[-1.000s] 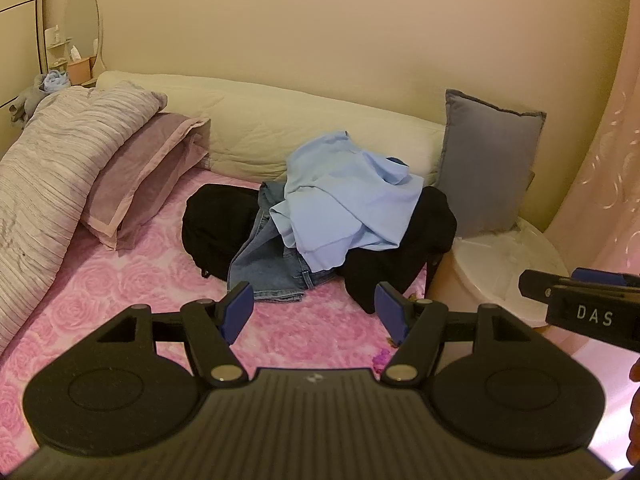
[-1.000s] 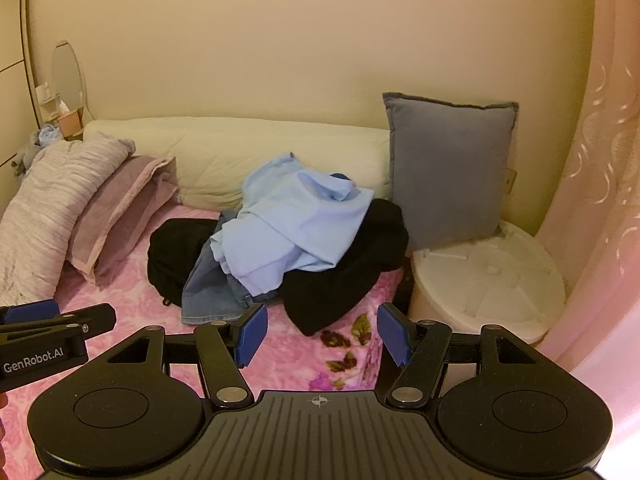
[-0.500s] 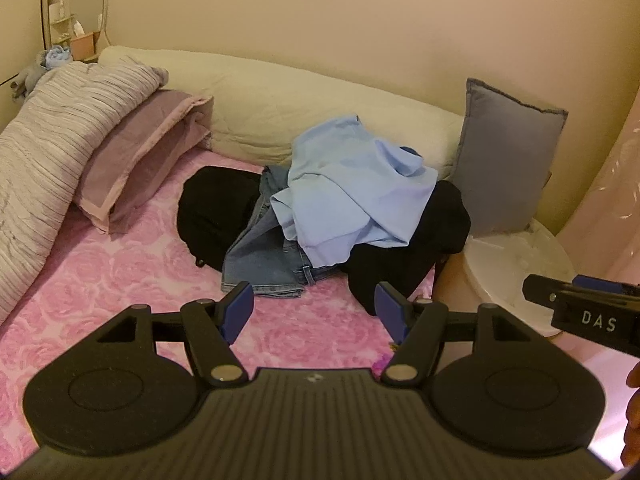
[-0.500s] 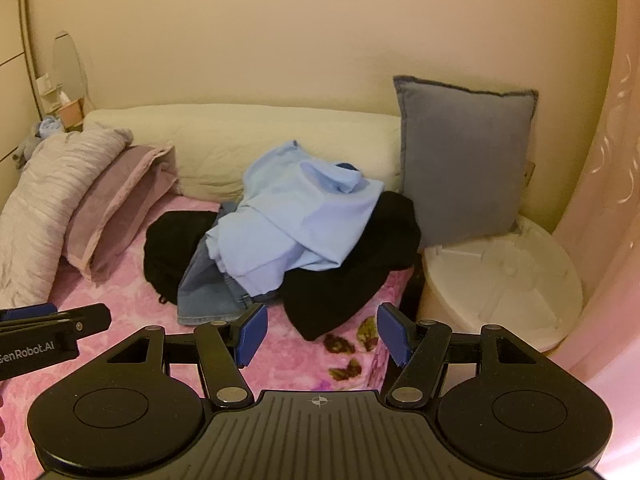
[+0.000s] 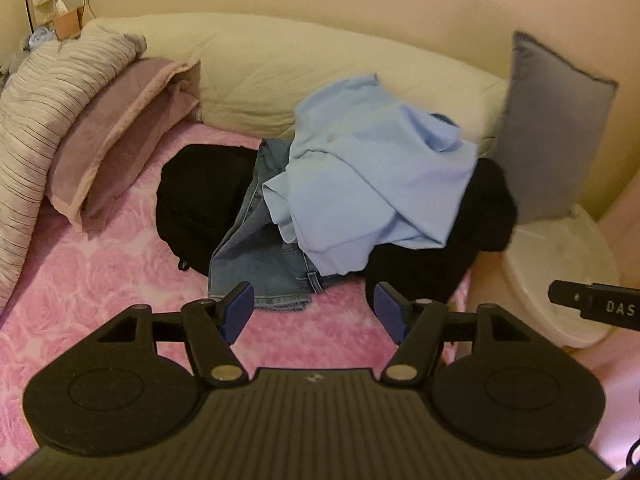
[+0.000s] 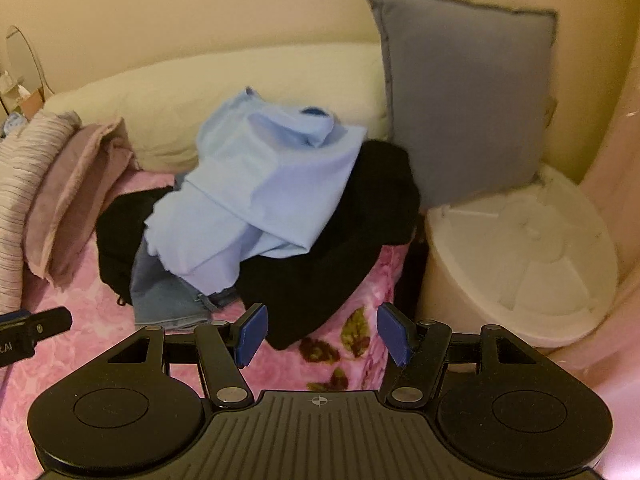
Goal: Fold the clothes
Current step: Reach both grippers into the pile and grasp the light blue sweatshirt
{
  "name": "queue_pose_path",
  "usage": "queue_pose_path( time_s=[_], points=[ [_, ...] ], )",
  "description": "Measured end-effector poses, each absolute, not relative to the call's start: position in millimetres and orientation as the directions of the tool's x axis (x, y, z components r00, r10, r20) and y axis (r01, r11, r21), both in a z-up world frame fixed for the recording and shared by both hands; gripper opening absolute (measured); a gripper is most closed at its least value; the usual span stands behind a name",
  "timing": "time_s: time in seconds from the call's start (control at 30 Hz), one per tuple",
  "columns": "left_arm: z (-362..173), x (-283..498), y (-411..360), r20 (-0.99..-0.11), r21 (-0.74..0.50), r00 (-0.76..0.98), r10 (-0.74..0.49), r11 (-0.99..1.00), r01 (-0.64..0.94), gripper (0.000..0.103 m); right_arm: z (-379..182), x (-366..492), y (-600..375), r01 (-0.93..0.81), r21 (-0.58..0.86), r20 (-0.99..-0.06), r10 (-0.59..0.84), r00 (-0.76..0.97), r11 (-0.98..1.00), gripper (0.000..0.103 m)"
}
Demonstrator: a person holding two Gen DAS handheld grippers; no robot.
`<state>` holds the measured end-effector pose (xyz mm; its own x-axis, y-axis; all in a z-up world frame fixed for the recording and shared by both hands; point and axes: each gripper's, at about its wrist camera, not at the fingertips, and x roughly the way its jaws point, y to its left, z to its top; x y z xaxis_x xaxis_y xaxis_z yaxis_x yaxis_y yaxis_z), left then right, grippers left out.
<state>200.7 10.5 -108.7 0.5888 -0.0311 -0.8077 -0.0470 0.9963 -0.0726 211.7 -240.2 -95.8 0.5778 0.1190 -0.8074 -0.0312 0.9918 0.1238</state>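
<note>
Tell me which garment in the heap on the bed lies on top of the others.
The light blue shirt. It drapes over the blue jeans and the black garment, both of which show only at its edges.

Matt blue cloth shirt (image 5: 372, 184), faded denim jeans (image 5: 260, 276), fuzzy pink blanket (image 5: 100, 272).

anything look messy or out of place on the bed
Yes: the clothes sit in a crumpled heap by the grey cushion. The light blue shirt is bunched over the jeans and black garments, one drooping over the bed's edge.
</note>
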Motion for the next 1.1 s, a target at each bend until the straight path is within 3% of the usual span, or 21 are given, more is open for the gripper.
queue_pose_path(
  time_s=[0.43, 0.63, 0.73, 0.83, 1.1],
  points=[
    [-167.8, 334.1, 8.7, -0.844, -0.084, 0.535, -0.013, 0.991, -0.108, 0.064, -152.0, 343.9, -255.6, -0.036, 0.194, -0.834, 0.184, 0.519, 0.980, 0.064],
    [-200.0, 386.3, 27.2, -0.850, -0.132, 0.526, -0.021, 0.976, -0.174, 0.065, -188.5, 398.5, -267.7, 0.031, 0.311, -0.823, 0.252, 0.510, 0.950, 0.064],
    [-215.6, 404.6, 37.0, -0.859, -0.165, 0.511, -0.035, 0.964, -0.210, 0.065, -206.4, 423.6, -272.3, 0.072, 0.371, -0.815, 0.288, 0.503, 0.926, 0.064],
    [-229.3, 419.7, 46.4, -0.864, -0.206, 0.501, -0.057, 0.946, -0.248, 0.074, -222.8, 443.5, -278.0, 0.141, 0.425, -0.811, 0.307, 0.498, 0.894, 0.064],
    [-247.7, 433.8, 62.9, -0.837, -0.374, 0.524, -0.156, 0.863, -0.339, 0.075, -258.1, 474.2, -298.8, 0.318, 0.579, -0.764, 0.362, 0.535, 0.751, 0.064]
  ],
)
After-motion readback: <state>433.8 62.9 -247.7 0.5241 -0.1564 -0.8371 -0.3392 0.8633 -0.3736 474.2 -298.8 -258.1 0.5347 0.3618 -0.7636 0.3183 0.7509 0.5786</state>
